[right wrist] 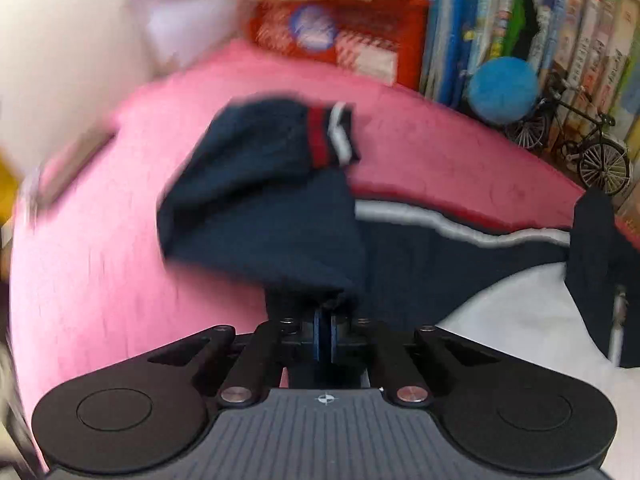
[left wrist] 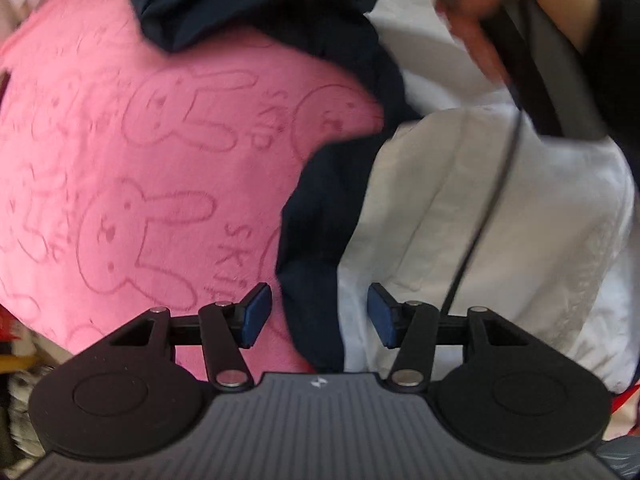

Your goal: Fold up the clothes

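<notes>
Pinching a fold of the navy sleeve (right wrist: 264, 200), the right gripper (right wrist: 326, 338) has its blue pads pressed together on the cloth, which hides their tips. The garment (right wrist: 460, 256), navy and white, lies on a pink blanket (right wrist: 120, 260). Only the right view shows the blurred books (right wrist: 520, 20) and toy bicycle (right wrist: 580, 144). The left view shows the left gripper (left wrist: 318, 316) spread wide, empty, above the garment's edge, and a blurred hand (left wrist: 472, 12) at the top.
</notes>
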`<state>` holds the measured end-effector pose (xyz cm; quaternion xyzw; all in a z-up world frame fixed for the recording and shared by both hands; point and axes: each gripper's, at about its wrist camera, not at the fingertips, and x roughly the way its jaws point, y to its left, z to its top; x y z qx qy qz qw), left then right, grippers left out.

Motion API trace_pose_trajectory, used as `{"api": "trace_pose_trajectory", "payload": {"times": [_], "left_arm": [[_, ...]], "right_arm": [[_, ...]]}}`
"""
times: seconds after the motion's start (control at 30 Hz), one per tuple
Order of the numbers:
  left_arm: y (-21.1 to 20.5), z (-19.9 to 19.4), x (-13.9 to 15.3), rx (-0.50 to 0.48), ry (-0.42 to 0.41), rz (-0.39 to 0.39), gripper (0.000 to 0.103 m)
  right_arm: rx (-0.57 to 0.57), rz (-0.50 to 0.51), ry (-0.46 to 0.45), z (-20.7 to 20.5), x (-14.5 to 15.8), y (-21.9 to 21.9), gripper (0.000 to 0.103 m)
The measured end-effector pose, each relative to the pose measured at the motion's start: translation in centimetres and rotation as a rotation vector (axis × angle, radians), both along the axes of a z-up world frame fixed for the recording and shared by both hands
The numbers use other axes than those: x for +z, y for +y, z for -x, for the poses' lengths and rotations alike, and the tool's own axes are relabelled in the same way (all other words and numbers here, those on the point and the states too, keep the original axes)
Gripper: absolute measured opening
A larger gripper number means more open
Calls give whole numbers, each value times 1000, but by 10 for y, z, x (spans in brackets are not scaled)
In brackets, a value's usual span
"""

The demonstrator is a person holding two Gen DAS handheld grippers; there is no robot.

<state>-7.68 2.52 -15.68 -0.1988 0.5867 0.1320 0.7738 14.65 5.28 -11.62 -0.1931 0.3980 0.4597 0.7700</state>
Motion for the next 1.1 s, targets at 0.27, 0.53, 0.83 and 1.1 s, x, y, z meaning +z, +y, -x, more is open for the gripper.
{"api": "trace_pose_trajectory", "payload": {"times": [0.27,0.53,0.83,1.1], "left_arm": [[49,37,12,23,-49,97,62],[77,13,0,-44,-89,160,67],[39,-6,9,-181,-76,175,77],[11,9,34,-159,-71,-23,79]], "right_arm": [[-67,-238,61,-60,64,87,24],[-221,-57,-147,-12,40,-52,96],[-606,76,-75,61,16,-264,96],[-770,78,25,121,3,-395,95]]}}
